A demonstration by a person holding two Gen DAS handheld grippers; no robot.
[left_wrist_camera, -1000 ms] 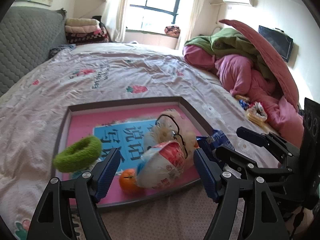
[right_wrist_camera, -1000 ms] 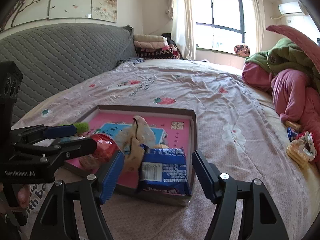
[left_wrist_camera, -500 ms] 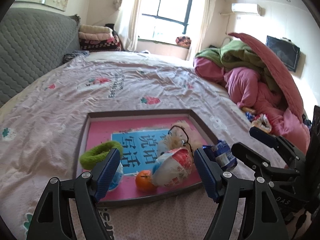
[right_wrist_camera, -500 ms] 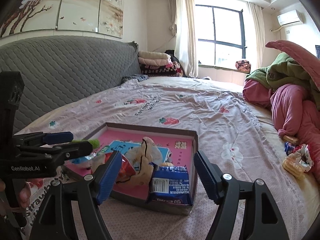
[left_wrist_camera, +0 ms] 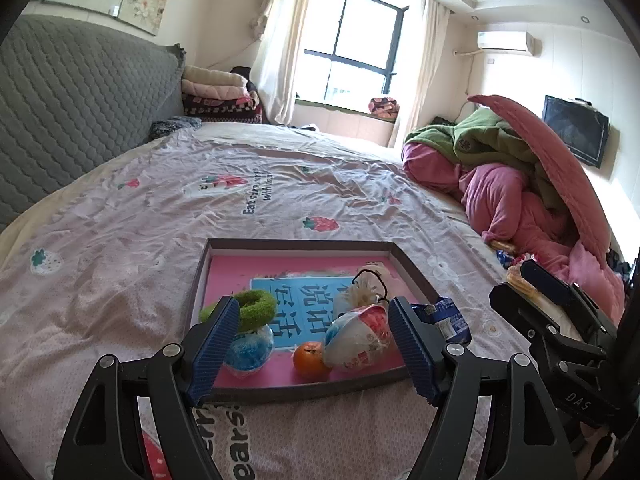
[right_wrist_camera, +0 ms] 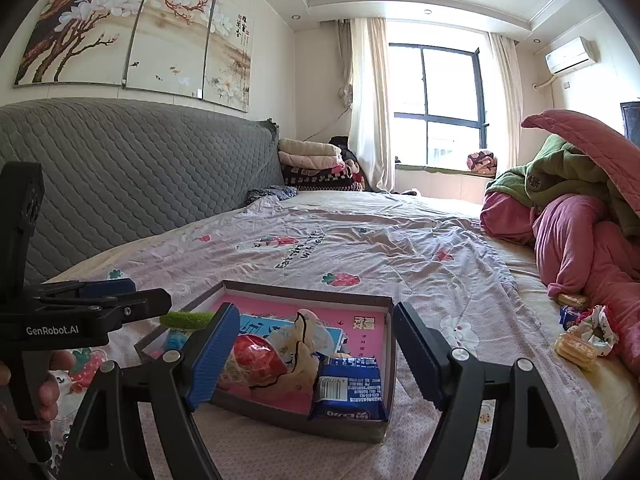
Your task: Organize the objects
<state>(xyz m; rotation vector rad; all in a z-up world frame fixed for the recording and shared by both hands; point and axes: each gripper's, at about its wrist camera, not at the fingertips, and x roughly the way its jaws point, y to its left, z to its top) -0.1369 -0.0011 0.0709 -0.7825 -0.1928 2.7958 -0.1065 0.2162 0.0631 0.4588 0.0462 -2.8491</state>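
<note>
A shallow brown box with a pink floor (left_wrist_camera: 224,268) (right_wrist_camera: 386,308) lies on the bed. It holds a green ring (left_wrist_camera: 256,310), a blue ball (left_wrist_camera: 248,350), an orange (left_wrist_camera: 310,358), a red-and-white snack bag (left_wrist_camera: 356,338) (right_wrist_camera: 256,358), a cream pouch with a black cord (left_wrist_camera: 360,286) (right_wrist_camera: 302,340) and a blue biscuit packet (left_wrist_camera: 444,318) (right_wrist_camera: 350,390) leaning on the box's near right corner. My left gripper (left_wrist_camera: 314,352) is open and empty, above the box's near edge. My right gripper (right_wrist_camera: 316,354) is open and empty, near that corner.
Loose wrapped snacks (right_wrist_camera: 580,338) lie on the bed to the right, by a heap of pink and green bedding (left_wrist_camera: 520,184). A grey quilted headboard (right_wrist_camera: 120,184) runs along the left. Folded blankets (left_wrist_camera: 218,92) are stacked near the window.
Both grippers have pulled back and risen from the box, so it looks smaller and more of the room shows. Both stay open. The objects in the box have not moved.
</note>
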